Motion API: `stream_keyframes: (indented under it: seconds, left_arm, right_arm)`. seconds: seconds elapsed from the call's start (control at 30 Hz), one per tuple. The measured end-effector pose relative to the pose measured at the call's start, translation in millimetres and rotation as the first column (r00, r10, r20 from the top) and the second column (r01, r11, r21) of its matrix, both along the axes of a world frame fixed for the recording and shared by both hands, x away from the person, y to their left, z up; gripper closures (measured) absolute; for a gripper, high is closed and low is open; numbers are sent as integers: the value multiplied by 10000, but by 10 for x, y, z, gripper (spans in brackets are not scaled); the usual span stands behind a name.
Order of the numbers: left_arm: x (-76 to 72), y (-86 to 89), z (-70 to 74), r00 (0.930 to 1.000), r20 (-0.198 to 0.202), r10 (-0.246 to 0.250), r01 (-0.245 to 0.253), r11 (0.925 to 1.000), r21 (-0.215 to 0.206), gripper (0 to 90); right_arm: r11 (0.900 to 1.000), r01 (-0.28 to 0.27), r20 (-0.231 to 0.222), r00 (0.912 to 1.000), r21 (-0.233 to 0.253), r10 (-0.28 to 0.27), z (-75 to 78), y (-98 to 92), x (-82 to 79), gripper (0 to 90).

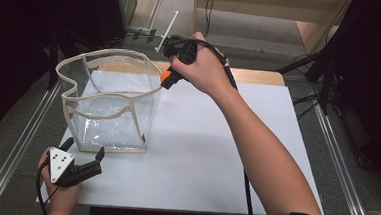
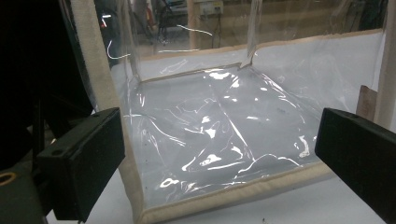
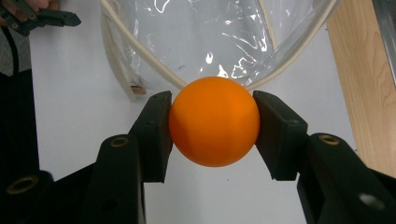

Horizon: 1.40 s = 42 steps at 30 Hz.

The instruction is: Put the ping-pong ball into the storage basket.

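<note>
A small smooth orange ball (image 3: 214, 121) sits clamped in the right gripper (image 3: 214, 122) jaws at the clear beige-trimmed plastic bag's (image 1: 109, 102) rim; the next move is probably release inside. The left gripper (image 1: 82, 153) waits, jaws apart.

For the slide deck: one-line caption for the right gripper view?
Right gripper shut on an orange ball, held at the rim of a clear plastic bag on the white table.
</note>
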<state>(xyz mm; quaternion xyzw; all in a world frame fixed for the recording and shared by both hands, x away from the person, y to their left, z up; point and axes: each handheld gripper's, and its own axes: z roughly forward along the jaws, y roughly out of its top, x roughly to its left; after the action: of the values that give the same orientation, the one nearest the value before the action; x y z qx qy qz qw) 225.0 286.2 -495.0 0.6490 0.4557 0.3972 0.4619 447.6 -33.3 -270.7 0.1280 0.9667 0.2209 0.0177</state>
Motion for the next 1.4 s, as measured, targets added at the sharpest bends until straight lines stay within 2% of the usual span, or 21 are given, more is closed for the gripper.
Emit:
stream_keyframes:
  seconds: [0.63,1.0,1.1,1.13,1.2,1.4]
  left_arm:
    - [3,-2,0,10000,-18,-25,25,10000,-3,21]
    - [3,-4,0,10000,-30,-32,32,10000,-13,21]
    - [3,-2,1,10000,-44,-40,40,10000,-21,21]
    - [3,-2,1,10000,-40,-44,44,10000,-24,21]
    - [3,0,1,10000,-37,-55,55,10000,-23,21]
    - [6,1,1,10000,-33,-43,43,10000,5,21]
  right_arm:
    - [9999,-136,67,9999,-29,136,41,221,54,479]
    - [9999,-153,93,9998,-80,154,-12,379,85,479]
    - [9998,-89,-24,10000,-151,88,-38,406,101,474]
    - [9998,-12,-26,10000,-178,11,-50,414,102,460]
    - [9996,91,65,9999,-285,-90,-61,411,103,374]
    - [9993,346,72,9994,-145,-345,-37,304,92,157]
